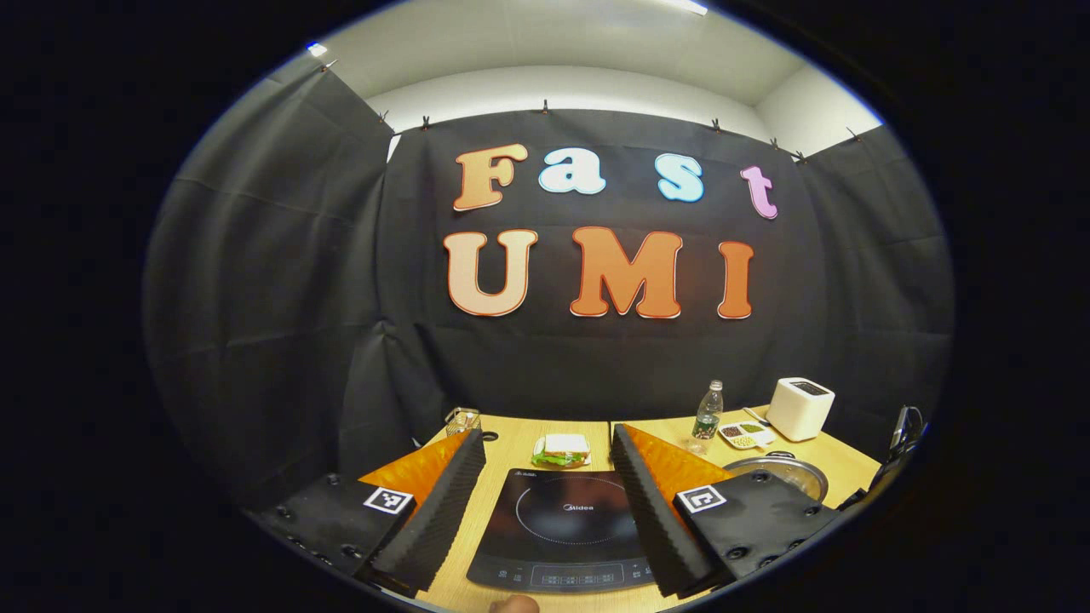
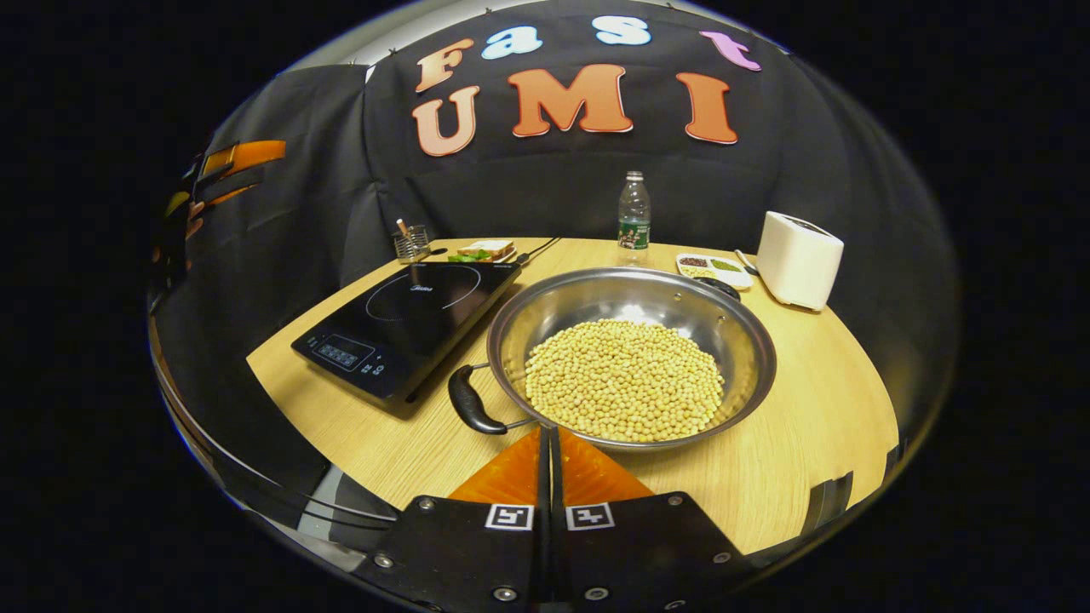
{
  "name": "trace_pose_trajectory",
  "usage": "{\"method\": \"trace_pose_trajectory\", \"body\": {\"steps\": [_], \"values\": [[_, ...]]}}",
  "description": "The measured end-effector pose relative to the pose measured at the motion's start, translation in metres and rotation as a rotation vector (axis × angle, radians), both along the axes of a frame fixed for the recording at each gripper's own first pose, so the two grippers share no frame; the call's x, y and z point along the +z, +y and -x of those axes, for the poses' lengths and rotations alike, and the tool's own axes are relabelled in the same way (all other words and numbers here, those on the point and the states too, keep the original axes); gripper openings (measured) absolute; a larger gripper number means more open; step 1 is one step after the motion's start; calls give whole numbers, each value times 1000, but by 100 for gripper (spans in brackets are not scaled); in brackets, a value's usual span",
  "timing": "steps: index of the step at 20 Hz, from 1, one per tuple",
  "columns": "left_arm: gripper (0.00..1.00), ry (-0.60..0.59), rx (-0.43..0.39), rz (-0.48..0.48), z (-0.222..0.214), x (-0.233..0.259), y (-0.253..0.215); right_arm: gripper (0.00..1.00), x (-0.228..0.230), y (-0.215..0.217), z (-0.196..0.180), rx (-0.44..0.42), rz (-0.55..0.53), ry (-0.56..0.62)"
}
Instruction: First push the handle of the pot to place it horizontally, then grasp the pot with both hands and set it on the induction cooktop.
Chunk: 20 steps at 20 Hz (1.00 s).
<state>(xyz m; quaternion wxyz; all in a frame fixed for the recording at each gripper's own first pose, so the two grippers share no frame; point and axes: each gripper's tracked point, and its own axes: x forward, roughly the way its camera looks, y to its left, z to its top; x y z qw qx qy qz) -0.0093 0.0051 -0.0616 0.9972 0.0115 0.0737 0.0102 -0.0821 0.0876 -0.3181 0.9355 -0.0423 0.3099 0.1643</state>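
Observation:
A steel pot (image 2: 741, 358) full of pale soybeans (image 2: 626, 379) stands on the wooden table, right of the black induction cooktop (image 2: 409, 323). One black pot handle (image 2: 471, 400) points toward the near left; the other (image 2: 719, 288) sits at the far right rim. My right gripper (image 2: 549, 432) is shut with nothing in it, its tips just short of the pot's near rim. My left gripper (image 1: 547, 436) hangs open above the cooktop (image 1: 562, 519), fingers wide apart. The pot's rim (image 1: 779, 472) peeks out behind its right finger. That gripper (image 2: 213, 183) also shows far left in the right gripper view.
Along the back of the table (image 2: 809, 409) stand a wire holder (image 2: 411, 243), a sandwich on a plate (image 2: 485, 251), a water bottle (image 2: 633, 213), a small divided dish (image 2: 714, 266) and a white toaster (image 2: 799, 258). A cable runs behind the cooktop.

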Motion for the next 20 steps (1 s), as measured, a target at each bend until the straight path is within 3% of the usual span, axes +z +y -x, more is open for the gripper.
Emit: {"method": "trace_pose_trajectory", "body": {"steps": [7, 20], "values": [[97, 7, 12, 3, 2, -1, 6, 0, -19, 36, 10, 89, 8, 39], [97, 3, 21, 22, -4, -6, 22, 0, -27, 82, -17, 65, -110, 109]]}}
